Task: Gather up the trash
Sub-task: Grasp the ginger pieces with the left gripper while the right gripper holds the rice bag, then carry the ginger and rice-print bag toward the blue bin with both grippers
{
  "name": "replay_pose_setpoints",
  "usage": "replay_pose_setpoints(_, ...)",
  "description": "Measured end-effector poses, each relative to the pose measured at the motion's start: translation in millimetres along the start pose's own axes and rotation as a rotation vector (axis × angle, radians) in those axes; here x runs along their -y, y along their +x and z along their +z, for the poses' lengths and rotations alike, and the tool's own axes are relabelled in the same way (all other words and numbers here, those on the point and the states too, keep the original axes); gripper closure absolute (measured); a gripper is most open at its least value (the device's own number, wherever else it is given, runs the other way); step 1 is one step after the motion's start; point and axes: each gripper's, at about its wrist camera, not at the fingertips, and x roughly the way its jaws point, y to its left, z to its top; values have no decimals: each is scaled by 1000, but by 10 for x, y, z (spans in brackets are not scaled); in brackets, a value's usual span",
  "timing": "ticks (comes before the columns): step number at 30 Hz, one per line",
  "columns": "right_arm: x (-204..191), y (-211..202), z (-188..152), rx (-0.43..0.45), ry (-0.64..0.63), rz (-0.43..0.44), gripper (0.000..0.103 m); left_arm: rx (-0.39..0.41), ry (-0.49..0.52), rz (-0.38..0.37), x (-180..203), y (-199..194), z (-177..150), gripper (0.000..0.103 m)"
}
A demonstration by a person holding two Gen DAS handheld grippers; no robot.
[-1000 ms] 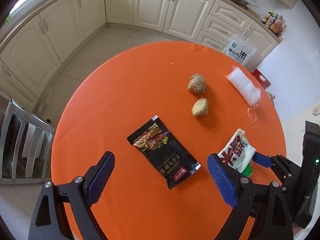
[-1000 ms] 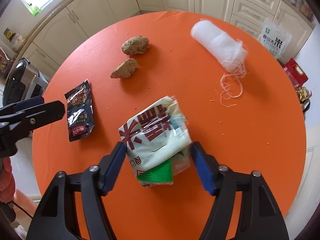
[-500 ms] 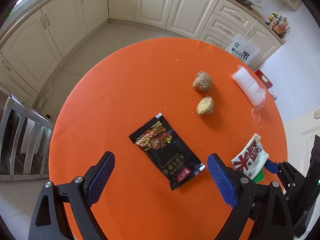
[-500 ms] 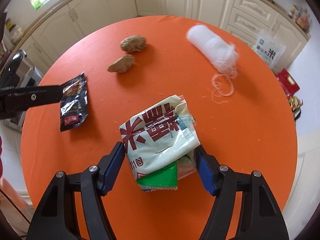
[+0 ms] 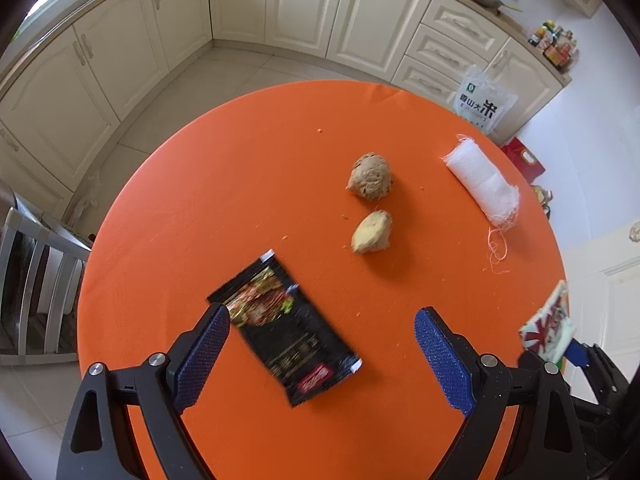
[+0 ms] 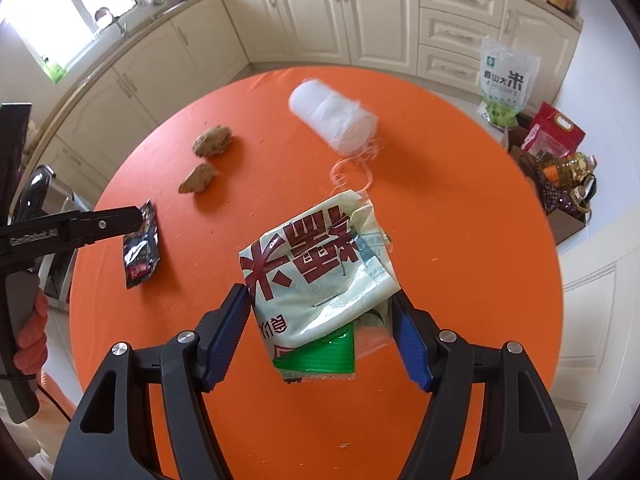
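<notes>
A black snack wrapper (image 5: 286, 330) lies flat on the round orange table (image 5: 240, 184). My left gripper (image 5: 320, 354) is open and hovers right over the wrapper, its left finger at the wrapper's near-left corner. My right gripper (image 6: 320, 332) is shut on a crumpled white, red and green bag (image 6: 320, 276) and holds it up above the table. That bag also shows at the right edge of the left wrist view (image 5: 548, 320). The black wrapper shows at the left in the right wrist view (image 6: 140, 246), under the left gripper's finger (image 6: 100, 226).
Two brown ginger pieces (image 5: 370, 178) (image 5: 372, 232) lie at mid-table. A white gauze roll (image 5: 482, 180) with loose thread lies at the far right. Cream kitchen cabinets (image 5: 360, 12) ring the room. A chair (image 5: 36, 280) stands left. Rice bags and bottles (image 6: 556, 148) sit on the floor right.
My left gripper has moved forward over the black wrapper. My right gripper has lifted the crumpled bag higher and drawn it back toward the table's right edge.
</notes>
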Motion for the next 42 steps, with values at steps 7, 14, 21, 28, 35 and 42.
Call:
replay_pose_setpoints(7, 308, -22, 122, 32, 58, 1, 33, -21, -20, -16, 179, 242, 396, 12)
replay_pose_setpoints(14, 525, 135, 208, 27, 94, 13, 33, 7, -56, 46, 254, 529, 691, 26)
replay_pose_setpoints(21, 660, 300, 308, 16, 99, 16, 33, -10, 9, 83, 450, 724, 790, 64)
replay_pose_setpoints(28, 687, 277, 351, 21, 107, 12, 33, 26, 56, 108, 624, 652, 656, 75)
replay_pose_setpoints(35, 671, 22, 289, 47, 115, -13, 33, 90, 73, 59, 715, 241, 390, 75)
replay_pose_setpoints(42, 698, -343, 124, 71, 138, -23, 33, 144, 145, 37, 909, -219, -125, 75)
